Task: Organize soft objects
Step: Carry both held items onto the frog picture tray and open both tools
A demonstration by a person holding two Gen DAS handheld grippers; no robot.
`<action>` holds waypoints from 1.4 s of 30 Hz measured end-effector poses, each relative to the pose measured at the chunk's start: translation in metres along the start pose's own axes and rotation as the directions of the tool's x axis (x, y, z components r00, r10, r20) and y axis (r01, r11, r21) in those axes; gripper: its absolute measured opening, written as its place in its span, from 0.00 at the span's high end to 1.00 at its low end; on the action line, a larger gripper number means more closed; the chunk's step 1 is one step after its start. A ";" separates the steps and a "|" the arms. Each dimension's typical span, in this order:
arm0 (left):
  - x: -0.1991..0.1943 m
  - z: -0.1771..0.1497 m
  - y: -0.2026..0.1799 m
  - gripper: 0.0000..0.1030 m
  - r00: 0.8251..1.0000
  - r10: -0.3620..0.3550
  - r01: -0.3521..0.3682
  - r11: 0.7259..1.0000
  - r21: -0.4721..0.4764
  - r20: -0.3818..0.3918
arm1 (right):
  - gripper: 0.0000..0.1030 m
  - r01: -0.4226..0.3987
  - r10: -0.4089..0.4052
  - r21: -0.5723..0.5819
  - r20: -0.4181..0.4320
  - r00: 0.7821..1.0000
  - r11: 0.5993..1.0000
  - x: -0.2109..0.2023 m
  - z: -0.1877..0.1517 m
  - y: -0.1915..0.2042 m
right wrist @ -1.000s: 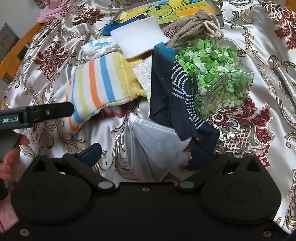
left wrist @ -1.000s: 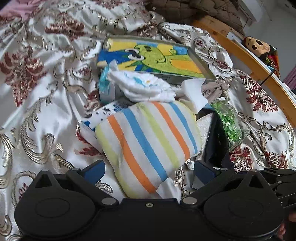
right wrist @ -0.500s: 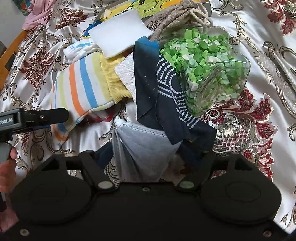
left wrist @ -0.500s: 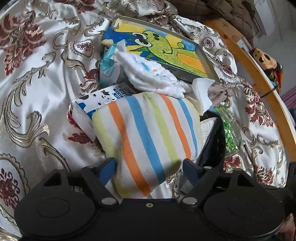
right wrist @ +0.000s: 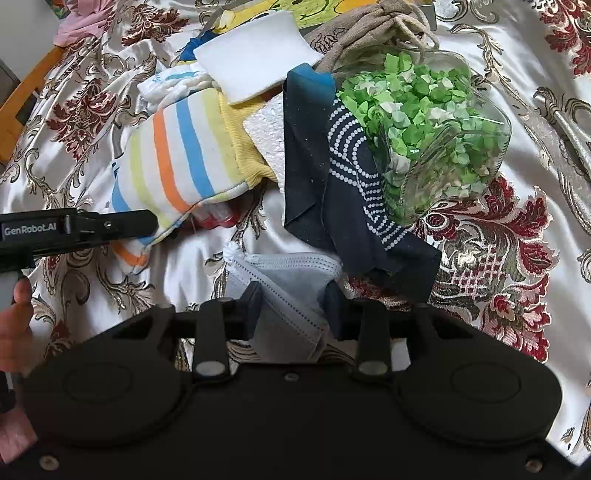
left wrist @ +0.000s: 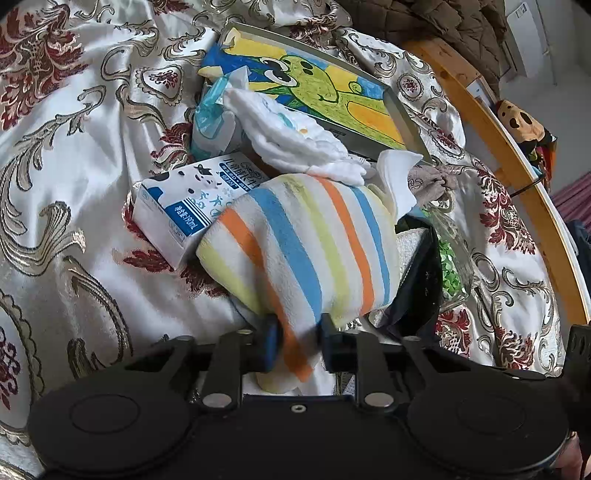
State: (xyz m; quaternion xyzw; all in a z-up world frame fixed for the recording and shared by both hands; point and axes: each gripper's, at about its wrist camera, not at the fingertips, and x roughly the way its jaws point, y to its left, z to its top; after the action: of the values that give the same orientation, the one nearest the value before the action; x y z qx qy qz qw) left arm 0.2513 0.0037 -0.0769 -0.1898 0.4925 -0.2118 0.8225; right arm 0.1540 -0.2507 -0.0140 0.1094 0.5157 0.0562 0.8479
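A striped towel (left wrist: 303, 251) in orange, blue and yellow lies on top of the pile on the bedspread. My left gripper (left wrist: 297, 341) has its jaws closing on the towel's near corner, and the pads pinch the fabric. In the right wrist view a grey face mask (right wrist: 288, 291) lies in front of a dark blue dotted cloth (right wrist: 332, 192). The jaws of my right gripper (right wrist: 293, 308) are closing on the mask, which is bunched between the pads. The striped towel (right wrist: 177, 155) shows there too, with the left gripper (right wrist: 149, 222) at its corner.
A milk carton (left wrist: 184, 199), a white folded cloth (left wrist: 295, 140) and a framed drawing (left wrist: 325, 88) lie behind the towel. A glass jar of green paper bits (right wrist: 428, 140), a white pad (right wrist: 255, 70) and a drawstring bag (right wrist: 369, 29) crowd the pile. A wooden bed rail (left wrist: 498, 122) borders the right.
Both grippers sank toward the pile and went from wide open to nearly closed. The left now pinches the striped towel's corner, the right the grey mask.
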 end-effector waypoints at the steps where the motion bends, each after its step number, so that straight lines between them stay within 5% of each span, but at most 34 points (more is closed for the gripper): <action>1: -0.001 0.000 0.000 0.84 1.000 -0.005 0.005 1.000 -0.002 0.001 | 0.78 -0.001 0.001 -0.002 0.004 1.000 1.000 -0.001 0.000 0.001; 13: -0.040 -0.030 -0.029 0.90 1.000 0.011 -0.011 1.000 0.019 0.016 | 0.93 -0.077 0.081 -0.066 0.058 0.995 0.995 -0.035 -0.008 0.012; 22: -0.092 -0.058 -0.050 0.90 0.984 0.001 -0.009 0.999 0.044 0.178 | 0.95 -0.115 0.141 -0.140 0.190 0.972 0.983 -0.084 -0.020 0.024; 34: -0.155 -0.072 -0.076 0.90 0.896 -0.019 -0.035 0.993 0.114 0.444 | 0.95 -0.217 0.262 -0.153 0.412 0.873 0.964 -0.150 -0.024 0.008; 42: -0.154 -0.030 -0.107 0.90 0.882 0.019 -0.125 0.973 0.195 0.470 | 0.95 -0.155 0.201 -0.128 0.570 0.797 0.979 -0.168 -0.015 -0.010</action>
State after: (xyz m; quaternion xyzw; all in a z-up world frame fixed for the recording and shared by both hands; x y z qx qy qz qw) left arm 0.1417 -0.0062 0.0780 -0.1244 0.2613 -0.1821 0.9397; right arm 0.0632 -0.2933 0.1214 0.1375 0.2176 0.1190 0.9590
